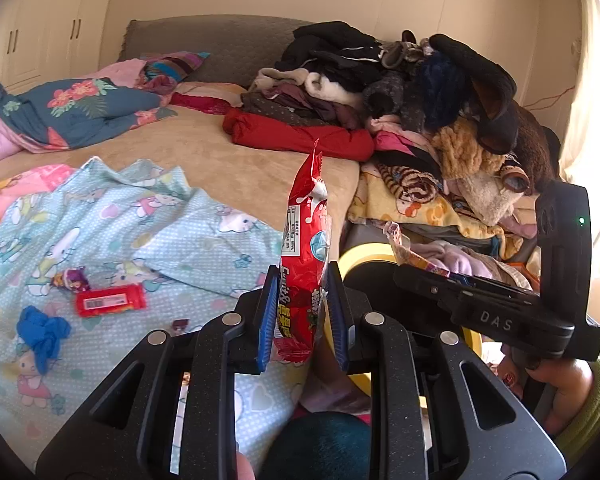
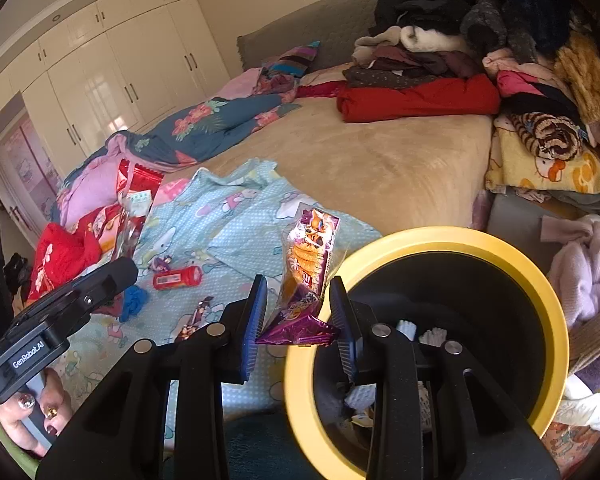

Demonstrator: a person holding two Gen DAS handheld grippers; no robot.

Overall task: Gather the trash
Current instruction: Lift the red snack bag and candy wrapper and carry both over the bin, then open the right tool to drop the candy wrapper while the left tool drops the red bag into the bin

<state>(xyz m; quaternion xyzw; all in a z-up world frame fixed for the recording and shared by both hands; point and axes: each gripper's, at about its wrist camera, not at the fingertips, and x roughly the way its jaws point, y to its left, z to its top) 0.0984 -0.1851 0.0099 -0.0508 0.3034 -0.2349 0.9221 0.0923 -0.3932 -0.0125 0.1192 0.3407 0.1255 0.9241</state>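
My left gripper [image 1: 303, 312] is shut on a red snack wrapper [image 1: 306, 248] and holds it upright above the bed's edge. My right gripper [image 2: 300, 320] is shut on a purple-and-orange snack wrapper [image 2: 310, 276], held beside the rim of a yellow-rimmed black bin [image 2: 440, 240]. The bin rim also shows in the left wrist view [image 1: 364, 256], behind the right gripper's body. On the light-blue Hello Kitty sheet [image 1: 140, 232] lie a red tube-shaped packet [image 1: 110, 300], a small purple wrapper [image 1: 72, 280] and a crumpled blue glove [image 1: 42, 332].
A pile of clothes [image 1: 400, 92] covers the bed's right side and a red folded garment [image 1: 300, 136] lies before it. A floral quilt [image 1: 80, 112] lies at the left. White wardrobes [image 2: 100, 92] stand beyond the bed. The bin holds some white trash [image 2: 420, 336].
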